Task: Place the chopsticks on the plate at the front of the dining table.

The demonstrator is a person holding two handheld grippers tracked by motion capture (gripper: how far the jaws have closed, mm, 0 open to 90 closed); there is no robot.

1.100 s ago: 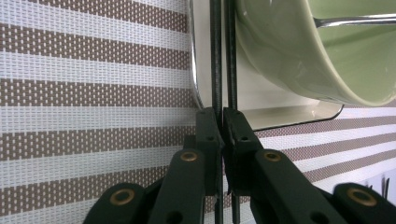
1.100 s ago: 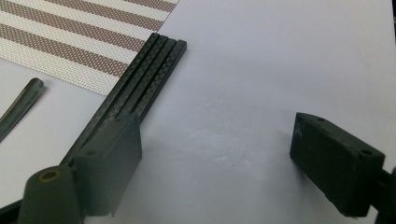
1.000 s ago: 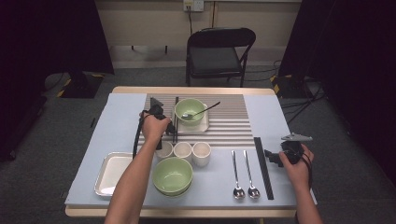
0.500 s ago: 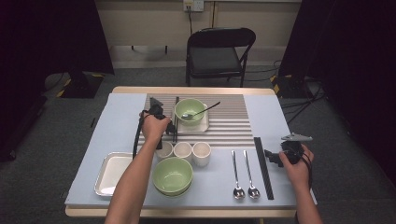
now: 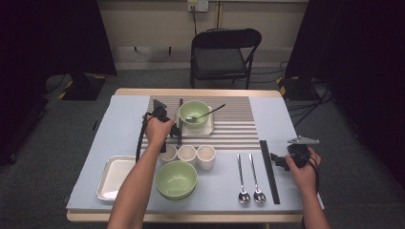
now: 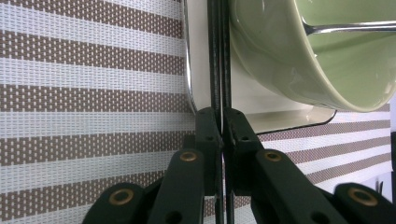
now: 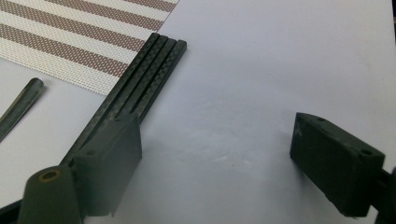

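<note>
The left tool [image 6: 221, 140] is clamped on the chopsticks [image 6: 218, 56], which lie just left of the bowl [image 5: 194, 113] on its small tray, long axis running away from the person. The right tool [image 7: 219, 154] gapes empty beside spare chopsticks [image 7: 140, 84] on the counter [image 5: 119, 124], so the left is nearer.

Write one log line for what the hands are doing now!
left gripper: shut on chopsticks beside bowl | right gripper: open, empty, near spare chopsticks
</note>
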